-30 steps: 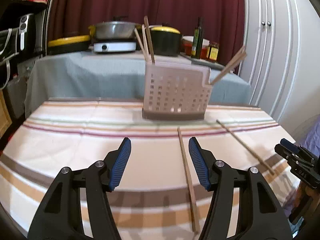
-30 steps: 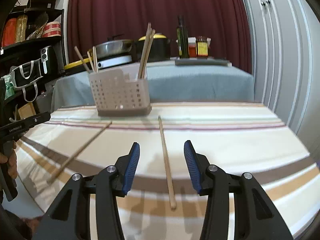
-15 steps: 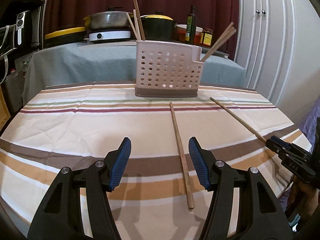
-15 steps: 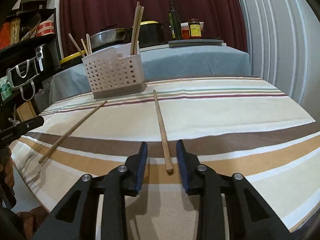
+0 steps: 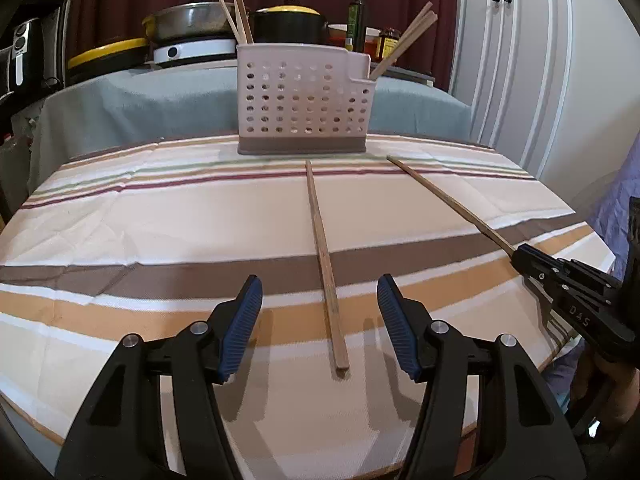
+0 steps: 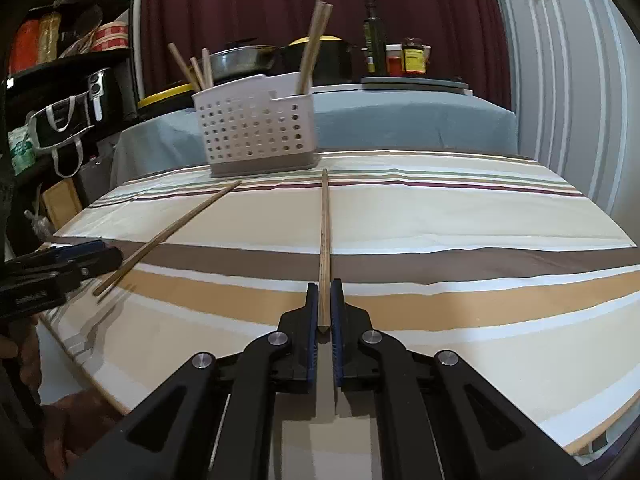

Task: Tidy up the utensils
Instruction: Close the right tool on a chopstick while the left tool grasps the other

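Left wrist view: the left gripper hovers with jaws spread wide over the striped tablecloth, and the near end of one loose chopstick now lies between its blue pads, having drawn closer over the last second; nothing is grasped. A second chopstick runs toward 4 o'clock, its near end meeting the right gripper. The perforated utensil caddy stands at 12 o'clock, chopsticks already upright in both its end compartments. Right wrist view: the right gripper, half open a moment ago, is now clenched on the near end of its chopstick, which still lies flat pointing at the caddy. The other chopstick lies toward 10 o'clock, beside the left gripper. Judged from this, one pick is secured and awaits lifting; the left pick is aligned but not closed.
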Tool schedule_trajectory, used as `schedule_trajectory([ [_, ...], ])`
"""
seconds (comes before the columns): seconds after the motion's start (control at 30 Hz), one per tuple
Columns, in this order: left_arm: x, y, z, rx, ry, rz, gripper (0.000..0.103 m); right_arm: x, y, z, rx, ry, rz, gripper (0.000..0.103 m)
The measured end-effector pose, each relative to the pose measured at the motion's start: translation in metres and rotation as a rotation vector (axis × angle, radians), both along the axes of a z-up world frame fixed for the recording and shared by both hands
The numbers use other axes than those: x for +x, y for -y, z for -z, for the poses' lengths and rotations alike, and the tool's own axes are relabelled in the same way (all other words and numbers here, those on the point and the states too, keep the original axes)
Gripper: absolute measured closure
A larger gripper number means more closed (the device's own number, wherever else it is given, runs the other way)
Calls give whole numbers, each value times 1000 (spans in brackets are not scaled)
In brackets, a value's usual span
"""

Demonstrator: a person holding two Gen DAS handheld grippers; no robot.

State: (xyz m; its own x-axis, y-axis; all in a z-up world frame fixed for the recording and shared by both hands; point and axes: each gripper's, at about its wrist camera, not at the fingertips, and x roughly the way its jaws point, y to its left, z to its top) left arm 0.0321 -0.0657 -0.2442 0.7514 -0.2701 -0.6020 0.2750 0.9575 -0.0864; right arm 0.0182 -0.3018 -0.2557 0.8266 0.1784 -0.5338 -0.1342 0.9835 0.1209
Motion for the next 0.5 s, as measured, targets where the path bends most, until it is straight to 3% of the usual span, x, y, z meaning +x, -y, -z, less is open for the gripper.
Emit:
schedule_trajectory([
  [0.1,-1,-1,5,-11,-16,-1,46,-1,-5,-1,-2,0,-13,96],
  [0.2,-3,0,10,-8,-22,1,58,-2,-8,-1,-6,0,-22,96],
  [0.33,-5,0,11,-14,-19,19,81,-1,-9,-1,-7,-1,-24,96],
  [0.5,-6,-2,11,-26,-26,30,94,-2,-10,-1,-12,1,-26,96],
])
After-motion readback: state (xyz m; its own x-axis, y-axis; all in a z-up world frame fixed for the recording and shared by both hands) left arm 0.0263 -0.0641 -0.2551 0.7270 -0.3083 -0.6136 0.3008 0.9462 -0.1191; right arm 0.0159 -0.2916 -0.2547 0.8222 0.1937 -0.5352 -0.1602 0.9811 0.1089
